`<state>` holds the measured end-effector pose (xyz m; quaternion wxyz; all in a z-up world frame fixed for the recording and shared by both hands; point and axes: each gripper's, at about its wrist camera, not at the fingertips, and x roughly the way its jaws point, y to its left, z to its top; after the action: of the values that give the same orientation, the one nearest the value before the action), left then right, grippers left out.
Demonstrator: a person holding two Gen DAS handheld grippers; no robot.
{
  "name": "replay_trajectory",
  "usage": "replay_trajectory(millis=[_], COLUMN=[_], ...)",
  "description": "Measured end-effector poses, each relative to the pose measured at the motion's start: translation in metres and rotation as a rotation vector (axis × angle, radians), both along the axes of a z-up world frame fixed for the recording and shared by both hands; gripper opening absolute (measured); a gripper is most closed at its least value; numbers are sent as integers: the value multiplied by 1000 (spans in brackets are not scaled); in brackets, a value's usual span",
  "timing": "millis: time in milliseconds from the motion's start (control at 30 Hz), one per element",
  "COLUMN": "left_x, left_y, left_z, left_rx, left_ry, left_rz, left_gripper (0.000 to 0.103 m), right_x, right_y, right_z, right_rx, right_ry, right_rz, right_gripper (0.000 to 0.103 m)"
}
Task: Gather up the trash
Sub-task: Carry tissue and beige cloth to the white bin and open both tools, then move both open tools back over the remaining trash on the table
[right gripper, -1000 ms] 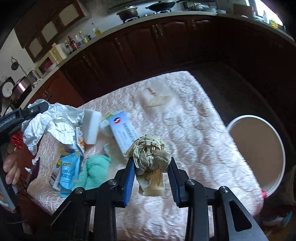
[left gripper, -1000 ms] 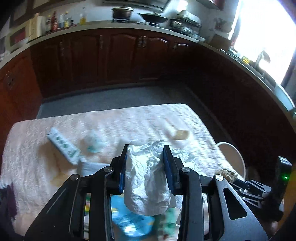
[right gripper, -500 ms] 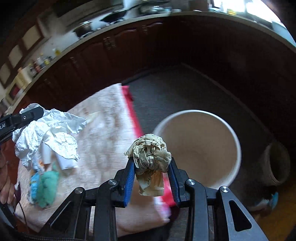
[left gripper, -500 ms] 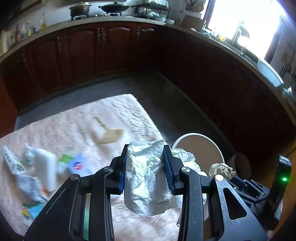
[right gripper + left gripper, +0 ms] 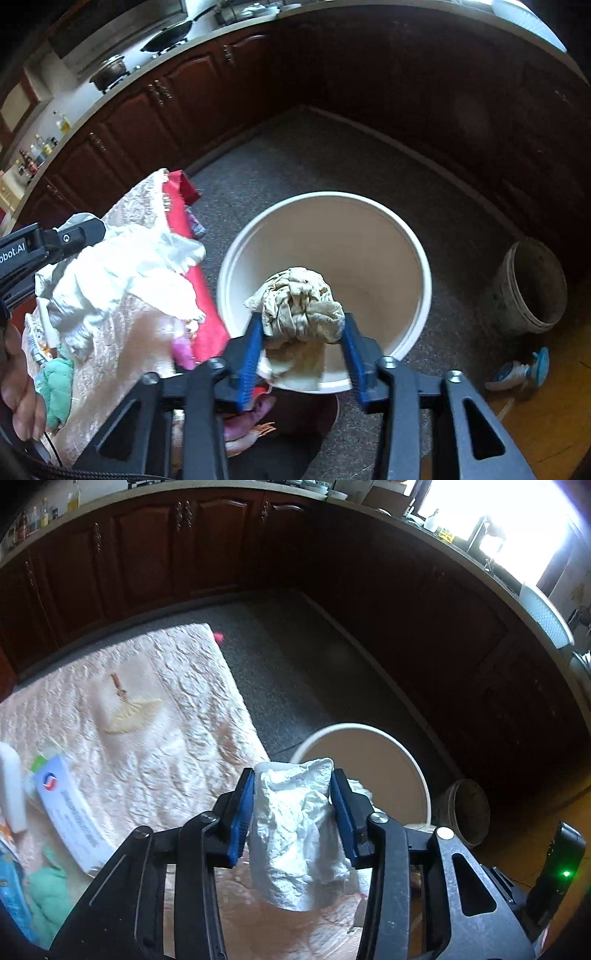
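My left gripper (image 5: 293,794) is shut on a crumpled white paper wad (image 5: 295,834) and holds it over the table's right edge, just short of the white bin (image 5: 402,753) on the floor. My right gripper (image 5: 301,334) is shut on a crumpled beige tissue ball (image 5: 299,306) and holds it above the near rim of the white bin (image 5: 417,258). In the right wrist view the left gripper (image 5: 55,240) and its white paper wad (image 5: 122,280) show at the left.
The table has a pink quilted cloth (image 5: 147,709). On it lie a white and blue box (image 5: 70,812), a green cloth (image 5: 51,893) and a yellowish stain (image 5: 125,716). A dirty grey bucket (image 5: 532,284) stands right of the bin. Dark cabinets (image 5: 184,542) ring the room.
Both grippers have swung right, away from the table and toward the white bin. The right one now hangs over the bin's near rim. Both still hold their wads.
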<state>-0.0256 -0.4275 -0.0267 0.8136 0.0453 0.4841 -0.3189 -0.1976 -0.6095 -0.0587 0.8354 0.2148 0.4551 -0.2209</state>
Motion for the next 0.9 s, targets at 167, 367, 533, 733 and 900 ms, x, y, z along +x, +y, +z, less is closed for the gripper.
replay_trajectory(millis=[167, 367, 533, 733, 900], left_x=[-7, -5, -7, -11, -13], left_y=[-7, -3, 0, 3, 21], left_z=[-10, -14, -10, -4, 5], left_rx=[24, -2, -2, 22, 30], left_ry=[16, 57, 51, 6, -36], left_rz=[-38, -34, -36, -41, -25], left_gripper=[50, 51, 51, 51, 51], right_x=[-4, -3, -6, -7, -7], right_y=[-6, -2, -1, 3, 13], right_z=[-7, -12, -12, -8, 1], right_rx=[13, 41, 37, 28, 8], right_ry=[3, 4, 7, 2, -10], right_rz=[-14, -14, -22, -21, 0], right_gripper=[49, 50, 50, 51, 51])
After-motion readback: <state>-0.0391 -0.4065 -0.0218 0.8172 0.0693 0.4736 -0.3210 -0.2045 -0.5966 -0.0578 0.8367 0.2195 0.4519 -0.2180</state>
